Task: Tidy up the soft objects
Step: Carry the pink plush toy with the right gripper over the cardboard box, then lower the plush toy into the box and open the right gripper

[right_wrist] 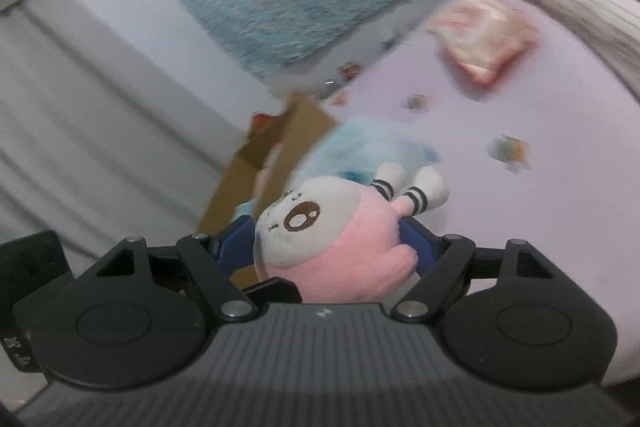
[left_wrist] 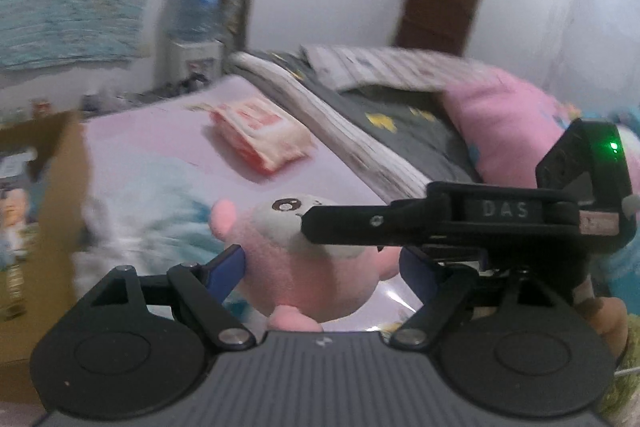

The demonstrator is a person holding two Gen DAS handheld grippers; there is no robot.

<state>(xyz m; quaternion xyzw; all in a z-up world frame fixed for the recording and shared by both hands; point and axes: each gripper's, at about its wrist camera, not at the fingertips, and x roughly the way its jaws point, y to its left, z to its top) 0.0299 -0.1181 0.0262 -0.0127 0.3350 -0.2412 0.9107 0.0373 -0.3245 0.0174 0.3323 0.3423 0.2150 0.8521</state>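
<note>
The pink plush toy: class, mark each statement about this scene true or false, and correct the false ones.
1. Both grippers have the pink plush toy between their fingers. True.
2. The cardboard box stands to the toy's right in the right wrist view. False: it is to the left.
3. A red-and-white packet lies on the bed. True.
4. The toy's face is black. False: it is white with a brown eye.

Motion blur smears the cardboard box (right_wrist: pixel 256 183) and blue plush (right_wrist: pixel 372 147)
</note>
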